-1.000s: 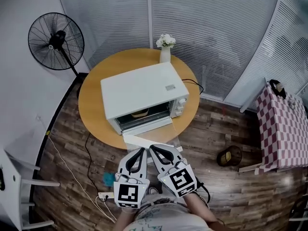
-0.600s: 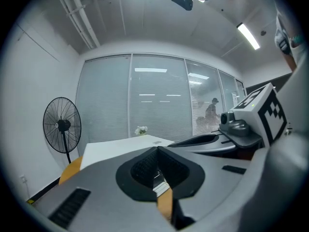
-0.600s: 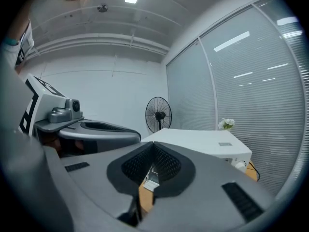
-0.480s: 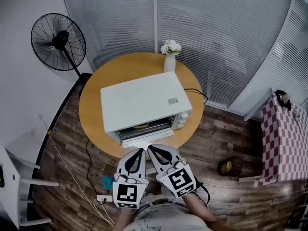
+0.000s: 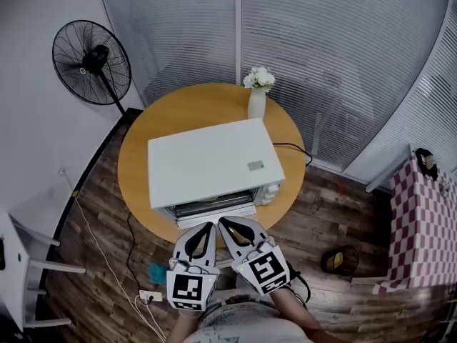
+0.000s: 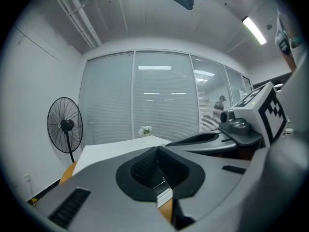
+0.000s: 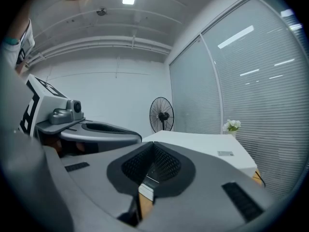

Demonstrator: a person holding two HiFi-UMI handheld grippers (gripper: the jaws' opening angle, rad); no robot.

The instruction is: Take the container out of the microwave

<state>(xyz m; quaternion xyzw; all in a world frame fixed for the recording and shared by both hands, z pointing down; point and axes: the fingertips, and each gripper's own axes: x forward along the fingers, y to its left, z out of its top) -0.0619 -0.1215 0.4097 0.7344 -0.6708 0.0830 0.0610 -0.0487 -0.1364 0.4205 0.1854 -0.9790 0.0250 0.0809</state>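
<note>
A white microwave (image 5: 207,163) stands on a round wooden table (image 5: 136,156), with its door (image 5: 214,218) dropped open towards me. Its top hides most of the cavity, and only a faint tan shape shows inside, so I cannot make out the container. My left gripper (image 5: 209,225) and right gripper (image 5: 223,222) hover side by side just in front of the open door. Both are shut with nothing between the jaws. The white top shows beyond the left gripper (image 6: 157,150) as the microwave (image 6: 111,151), and beyond the right gripper (image 7: 153,145) as the microwave (image 7: 203,144).
A vase of white flowers (image 5: 257,95) stands on the table behind the microwave. A standing fan (image 5: 91,61) is at the back left. A power strip (image 5: 151,294) and cables lie on the wooden floor. At the right are a checkered table (image 5: 425,227) and a small basket (image 5: 341,259).
The microwave and table have drawn nearer to the grippers as I stepped forward. Less of the cavity shows now. Both grippers keep the same shut pose.
</note>
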